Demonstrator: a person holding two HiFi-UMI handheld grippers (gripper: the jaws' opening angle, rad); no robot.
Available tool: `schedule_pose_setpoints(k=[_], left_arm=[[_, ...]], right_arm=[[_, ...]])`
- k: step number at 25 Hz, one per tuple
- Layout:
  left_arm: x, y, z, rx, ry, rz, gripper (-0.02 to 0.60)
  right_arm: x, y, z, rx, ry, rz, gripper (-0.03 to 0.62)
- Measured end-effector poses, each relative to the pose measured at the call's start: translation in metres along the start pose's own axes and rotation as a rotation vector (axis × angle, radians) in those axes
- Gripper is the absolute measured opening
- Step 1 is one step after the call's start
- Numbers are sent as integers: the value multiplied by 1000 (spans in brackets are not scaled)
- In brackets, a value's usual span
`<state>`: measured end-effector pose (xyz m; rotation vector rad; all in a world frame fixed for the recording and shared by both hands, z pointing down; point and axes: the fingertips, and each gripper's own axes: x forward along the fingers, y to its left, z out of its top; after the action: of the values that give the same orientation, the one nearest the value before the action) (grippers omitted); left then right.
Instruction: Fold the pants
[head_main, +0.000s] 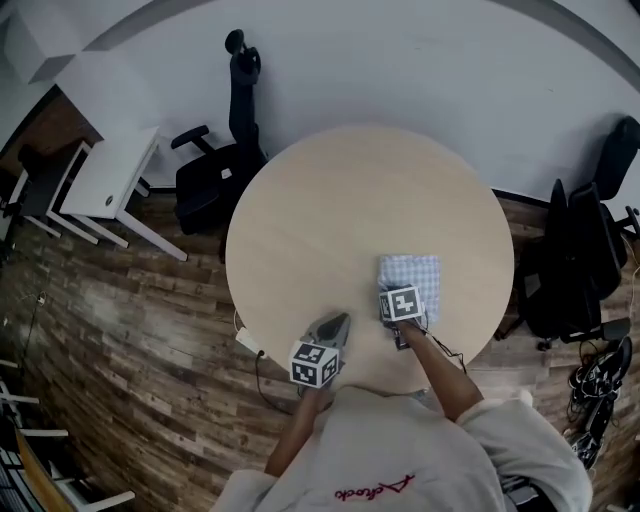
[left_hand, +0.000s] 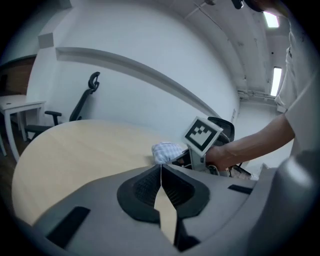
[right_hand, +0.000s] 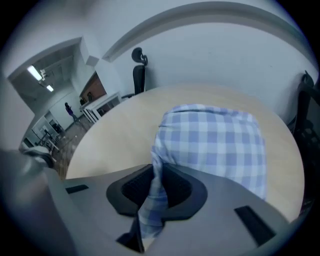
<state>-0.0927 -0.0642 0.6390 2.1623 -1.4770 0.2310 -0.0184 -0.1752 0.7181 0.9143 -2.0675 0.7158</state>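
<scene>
Person: sitting or standing at the near rim of the round table (head_main: 330, 210), one tool in each hand
Left gripper (head_main: 336, 322): its two jaws are pressing together at the tips with nothing between them; it is hanging just over the near rim of the table, pointing across the bare top
Right gripper (head_main: 401, 312): its jaws are pinching a fold of the checked cloth, and a strip of that cloth is running down between the dark pads (right_hand: 177, 187); it is tipping down toward the table
Right hand (left_hand: 222, 156): holding its tool just beside the near edge of the cloth
Pants (head_main: 410, 275): folded into a small blue and white checked bundle, lying flat on the right near part of the table; the near edge is being held, the far edge is resting on the wood
Room on the table: the whole left half and the far half are showing bare wood; the bundle is sitting closer to the near rim and the right rim than to the middle
Floor (head_main: 120, 320): dark wood boards are going all around the table
Black chair (head_main: 222, 170): standing past the far left rim, close to it
More black chairs (head_main: 580, 250): crowding the right side near the rim
White desk (head_main: 110, 175): standing far left, well apart from the table
Wall (head_main: 420, 70): plain and white, curving behind everything
</scene>
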Motion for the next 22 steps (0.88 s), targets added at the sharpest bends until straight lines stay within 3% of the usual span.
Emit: schedule_pose_setpoints(k=[4, 9, 12, 18, 20, 22], left_arm=[[-34, 43, -9, -36, -1, 72, 34], [-38, 50, -13, -41, 0, 51, 34], [-25, 32, -10, -7, 10, -16, 34], [3, 4, -3, 45, 33, -107, 34], [11, -6, -1, 59, 38, -129, 34], [17, -13, 0, 69, 43, -142, 34]], right_arm=[[30, 7, -6, -46, 35, -101, 78], [24, 18, 1, -30, 12, -93, 82], [23, 40, -3, -41, 16, 28, 186], [-21, 102, 20, -203, -197, 296, 207], [-36, 81, 29, -195, -265, 230, 206], [-42, 37, 31, -169, -274, 102, 199]])
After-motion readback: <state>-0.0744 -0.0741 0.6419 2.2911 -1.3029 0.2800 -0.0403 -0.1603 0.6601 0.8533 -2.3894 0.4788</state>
